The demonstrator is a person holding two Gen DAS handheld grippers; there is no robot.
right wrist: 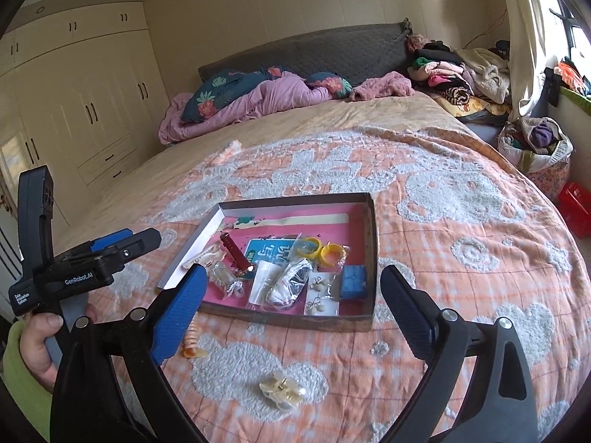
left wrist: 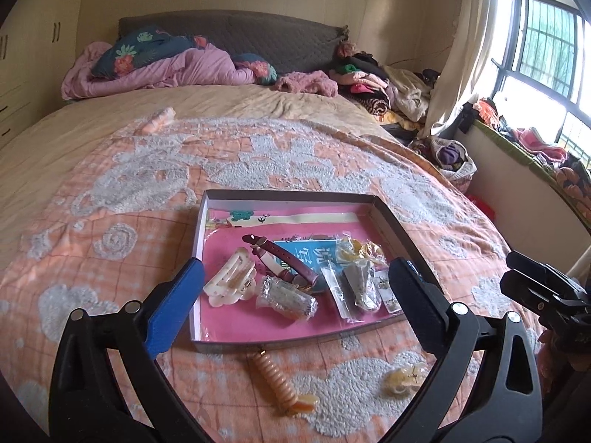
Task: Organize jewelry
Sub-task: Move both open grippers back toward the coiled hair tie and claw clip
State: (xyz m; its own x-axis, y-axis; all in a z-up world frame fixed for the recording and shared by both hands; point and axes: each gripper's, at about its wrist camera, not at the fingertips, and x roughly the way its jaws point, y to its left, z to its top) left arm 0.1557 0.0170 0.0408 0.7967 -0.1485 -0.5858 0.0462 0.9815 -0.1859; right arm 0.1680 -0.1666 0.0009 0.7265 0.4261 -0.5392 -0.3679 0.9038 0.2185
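Orange bedspread (left wrist: 110,258) lies under our two spread, empty claws (left wrist: 295,291) (right wrist: 295,295); the box (right wrist: 371,258) sits ahead, a hair clip (right wrist: 282,393) nearer.

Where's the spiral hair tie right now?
The spiral hair tie lies on the bedspread just outside the box's near wall, left of the loose pearl hair clip.

One box (right wrist: 371,251); two yellow rings (right wrist: 308,246); one watch (left wrist: 284,264); two earring cards (right wrist: 321,283).

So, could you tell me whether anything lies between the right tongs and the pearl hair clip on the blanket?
Nothing visible does: the pearl hair clip lies alone on bare blanket, in front of the open right tongs.
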